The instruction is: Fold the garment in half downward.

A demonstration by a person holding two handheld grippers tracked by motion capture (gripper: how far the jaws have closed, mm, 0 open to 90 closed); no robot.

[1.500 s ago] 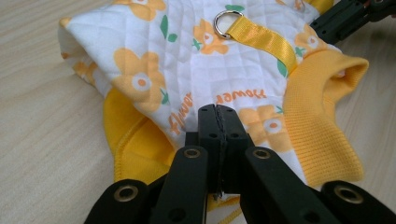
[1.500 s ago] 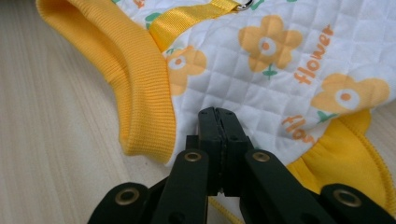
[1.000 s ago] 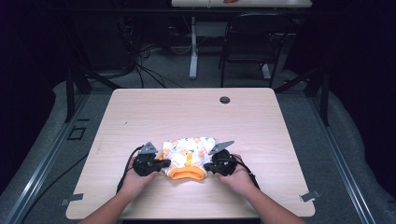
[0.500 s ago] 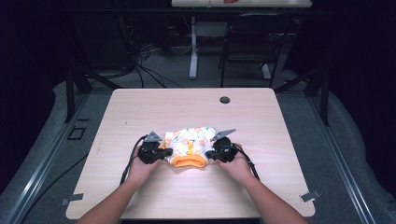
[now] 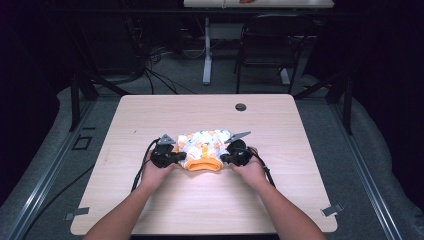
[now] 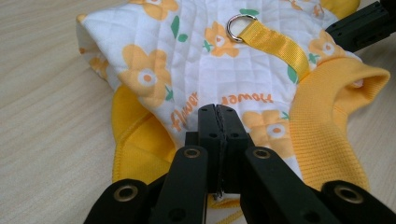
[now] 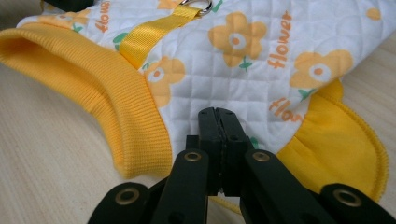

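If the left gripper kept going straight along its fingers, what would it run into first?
Judging by the left gripper view, the left gripper, shut at the hem, would push further into the quilted flower-print pet vest, toward the yellow strap. The right gripper lies beyond.

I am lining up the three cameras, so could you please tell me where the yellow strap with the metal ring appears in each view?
High view: too small to tell on the garment between the grippers.
Left gripper view: yellow strap at upper right, metal ring at its far end.
Right gripper view: strap at upper left, ring at the top edge.
Shared landmark: the garment's yellow ribbed collar.
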